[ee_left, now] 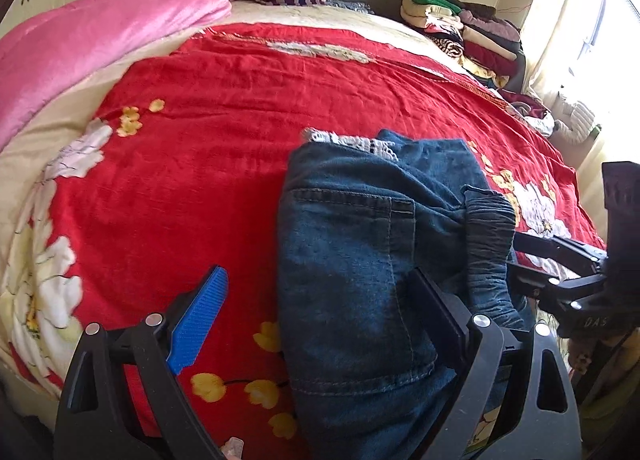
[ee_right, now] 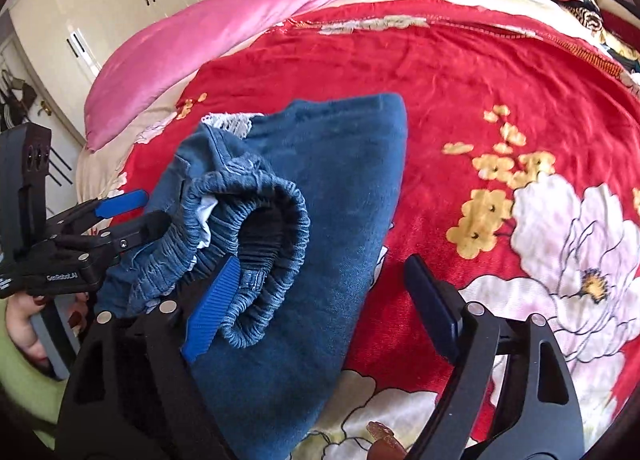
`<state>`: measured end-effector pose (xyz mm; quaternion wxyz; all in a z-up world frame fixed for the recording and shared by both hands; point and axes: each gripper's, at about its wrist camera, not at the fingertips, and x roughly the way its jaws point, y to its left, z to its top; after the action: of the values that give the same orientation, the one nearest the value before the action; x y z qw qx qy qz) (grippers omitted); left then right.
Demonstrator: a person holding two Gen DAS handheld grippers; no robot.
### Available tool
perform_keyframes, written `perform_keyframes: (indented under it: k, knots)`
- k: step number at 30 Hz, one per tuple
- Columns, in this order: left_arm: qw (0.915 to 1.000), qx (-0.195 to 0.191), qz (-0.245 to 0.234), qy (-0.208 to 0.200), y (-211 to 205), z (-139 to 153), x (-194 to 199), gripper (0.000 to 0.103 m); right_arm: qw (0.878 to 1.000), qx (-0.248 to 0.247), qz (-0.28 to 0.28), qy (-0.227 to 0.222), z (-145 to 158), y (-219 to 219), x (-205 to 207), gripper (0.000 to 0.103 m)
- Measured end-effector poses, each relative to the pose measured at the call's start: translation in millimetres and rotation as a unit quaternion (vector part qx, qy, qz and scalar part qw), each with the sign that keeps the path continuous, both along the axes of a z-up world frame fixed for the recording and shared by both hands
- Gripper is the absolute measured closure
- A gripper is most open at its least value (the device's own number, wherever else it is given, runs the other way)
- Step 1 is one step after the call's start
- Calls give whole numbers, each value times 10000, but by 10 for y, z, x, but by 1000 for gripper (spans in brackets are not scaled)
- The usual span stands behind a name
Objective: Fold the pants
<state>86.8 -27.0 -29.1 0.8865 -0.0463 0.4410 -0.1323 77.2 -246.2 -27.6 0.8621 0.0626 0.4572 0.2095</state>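
Pants [ee_left: 352, 260]: blue denim, bunched in a folded heap on the bed, near its front edge; back pocket stitching faces up in the left wrist view.
Waistband [ee_right: 256, 244]: elastic, gathered, curled into an open loop on top of the heap; a white inner patch shows at its left side.
Lace trim [ee_left: 352, 142]: white, peeks out at the far edge of the heap.
Left tool [ee_left: 320, 316]: released, jaws spread wide; blue ribbed finger [ee_left: 198, 320] over the red bedspread left of the pants, dark finger [ee_left: 438, 308] against the denim.
Left tool, seen from the right wrist [ee_right: 136, 216]: at the left side of the heap, its dark finger touching the gathered waistband.
Right tool [ee_right: 320, 296]: released, jaws wide; blue finger [ee_right: 210, 312] rests against the waistband loop, dark finger [ee_right: 434, 300] above the bedspread to the right of the pants.
Right tool, seen from the left wrist [ee_left: 532, 260]: its tips hidden behind the waistband fold, so contact cannot be told here.
Bedspread [ee_left: 240, 120]: red with white and yellow flowers, covers the bed under the pants.
Pink quilt [ee_left: 92, 40]: folded along the far left side of the bed.
Clothes pile [ee_left: 460, 24]: folded garments stacked at the far right corner of the bed.
Wardrobe [ee_right: 120, 8]: cream doors with dark handles, beyond the bed.
Containers: cannot tell of any besides the closed wardrobe.
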Motion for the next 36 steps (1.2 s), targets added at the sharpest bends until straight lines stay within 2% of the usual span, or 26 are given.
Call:
perform_keyframes:
  k: [6,8,11,15,19,23,29,36]
  knots:
    - [9999,-142,-16,95,-87,-69,79,14,9998,182,88,50,-64,4,48,27]
    - [9998,-166,-103,77,-125,-70,86,28,9997,143,206,-8,-62,28,57,32]
    - [9997,-131,-193,58,-200,-66,75,41,9994,142,310,-20,-70,62,72,38]
    - [9997,-31,-230,-1,-260,-53,61,49,9989,116,452,-69,-80,119,73,53]
    - [9997,-38,-210,-82,-259,24,24,62,9981,141,575,-165,-39,185,14,71]
    - [9996,-33,-223,-162,-271,127,-26,72,9972,12,620,-424,72,249,-62,79]
    - [9994,-115,-195,-266,-255,276,-37,73,9947,18,723,-729,286,275,-108,80]
    - [9987,-62,-96,-495,-224,481,54,74,9920,60,781,-987,492,317,25,80]
